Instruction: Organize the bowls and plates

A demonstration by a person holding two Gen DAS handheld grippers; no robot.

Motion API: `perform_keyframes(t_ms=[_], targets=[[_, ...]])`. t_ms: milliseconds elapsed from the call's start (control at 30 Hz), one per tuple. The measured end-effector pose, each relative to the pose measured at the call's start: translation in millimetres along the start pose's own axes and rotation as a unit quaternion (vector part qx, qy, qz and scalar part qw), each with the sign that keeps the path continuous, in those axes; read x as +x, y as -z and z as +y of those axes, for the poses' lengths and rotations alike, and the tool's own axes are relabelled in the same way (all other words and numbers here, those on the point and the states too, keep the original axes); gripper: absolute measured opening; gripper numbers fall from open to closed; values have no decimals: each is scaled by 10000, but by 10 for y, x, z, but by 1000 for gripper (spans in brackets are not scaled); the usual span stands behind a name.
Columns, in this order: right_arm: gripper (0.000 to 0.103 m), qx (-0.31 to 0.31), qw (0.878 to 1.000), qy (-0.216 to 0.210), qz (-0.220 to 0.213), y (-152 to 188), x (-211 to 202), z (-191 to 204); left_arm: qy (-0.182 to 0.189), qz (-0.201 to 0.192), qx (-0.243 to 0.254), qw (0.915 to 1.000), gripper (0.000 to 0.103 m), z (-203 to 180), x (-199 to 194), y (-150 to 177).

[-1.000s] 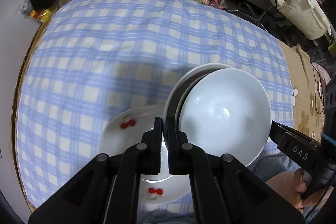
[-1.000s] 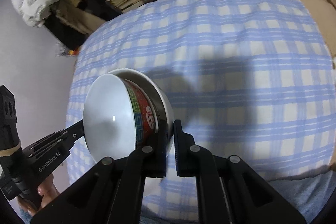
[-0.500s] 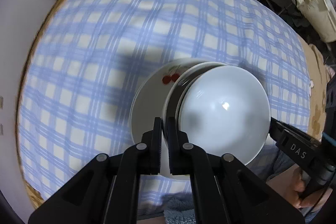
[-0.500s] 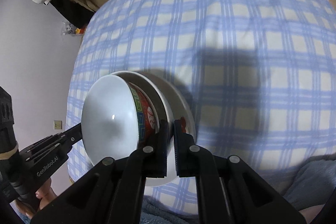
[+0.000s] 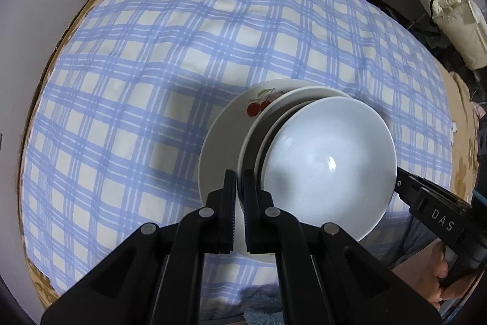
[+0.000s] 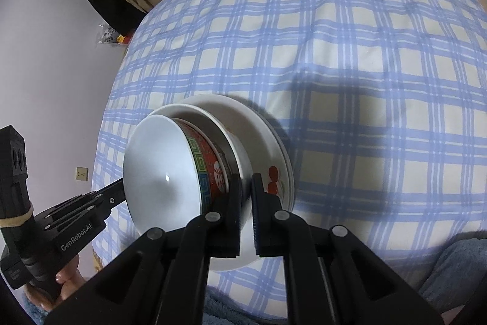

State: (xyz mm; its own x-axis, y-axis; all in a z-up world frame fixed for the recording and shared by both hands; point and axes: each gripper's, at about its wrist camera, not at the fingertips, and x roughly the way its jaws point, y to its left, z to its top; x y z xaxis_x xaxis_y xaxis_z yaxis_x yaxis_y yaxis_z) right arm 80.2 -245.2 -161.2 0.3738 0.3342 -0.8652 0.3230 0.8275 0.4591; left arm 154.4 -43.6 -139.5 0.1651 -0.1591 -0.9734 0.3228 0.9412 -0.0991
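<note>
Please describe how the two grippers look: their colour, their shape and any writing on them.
Both are matte black plastic with two flat fingers on angled linkage arms joined by silver pins. The left gripper reads "GenRobot.AI" on its side in the right wrist view, with a tan band around its handle. The right gripper reads "DAS".

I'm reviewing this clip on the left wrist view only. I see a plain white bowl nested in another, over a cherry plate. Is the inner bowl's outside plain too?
Observer: No. In the right wrist view the inner bowl has a red outside with a green key-pattern band.
Operator: What is the right gripper pinching? Its tips are hidden from me.
Observer: The right gripper is shut on the wall of the outer white bowl, beside the cherry plate.
Operator: Anything on the wall?
Observer: One wall socket.
</note>
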Motion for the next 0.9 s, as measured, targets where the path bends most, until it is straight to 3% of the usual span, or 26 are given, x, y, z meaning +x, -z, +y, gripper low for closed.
perform_keyframes(t_ms=[100,200,333,467,533,600,633,800,900], targets=[[10,-169,9998,50,12,-11,12,43,159,-108,-181,9997,8,88,-45,21],[10,-434,9988,215,-31,5,-7,103,66,-217,-151,9996,13,96,-112,49],[10,-637,9970,353,-254,9,-128,164,-463,-467,41,9978,13,38,-239,105],[11,-748,9955,471,-349,19,-268,215,-752,-686,89,9948,13,13,-365,150],[19,-858,9936,595,-437,50,-360,243,-911,-876,145,9919,14,-14,-474,192],[47,-925,9926,521,-590,79,-487,252,-981,-1019,244,9896,18,-54,-573,227],[56,-939,9924,446,-666,96,-538,271,-1006,-1140,261,9880,20,-72,-636,254],[73,-1225,9828,629,-1229,194,-849,310,-1057,-1709,334,9790,36,-132,-961,436],[96,-1351,9741,831,-1615,250,-1005,315,-1180,-1931,371,9733,39,-151,-1106,539]])
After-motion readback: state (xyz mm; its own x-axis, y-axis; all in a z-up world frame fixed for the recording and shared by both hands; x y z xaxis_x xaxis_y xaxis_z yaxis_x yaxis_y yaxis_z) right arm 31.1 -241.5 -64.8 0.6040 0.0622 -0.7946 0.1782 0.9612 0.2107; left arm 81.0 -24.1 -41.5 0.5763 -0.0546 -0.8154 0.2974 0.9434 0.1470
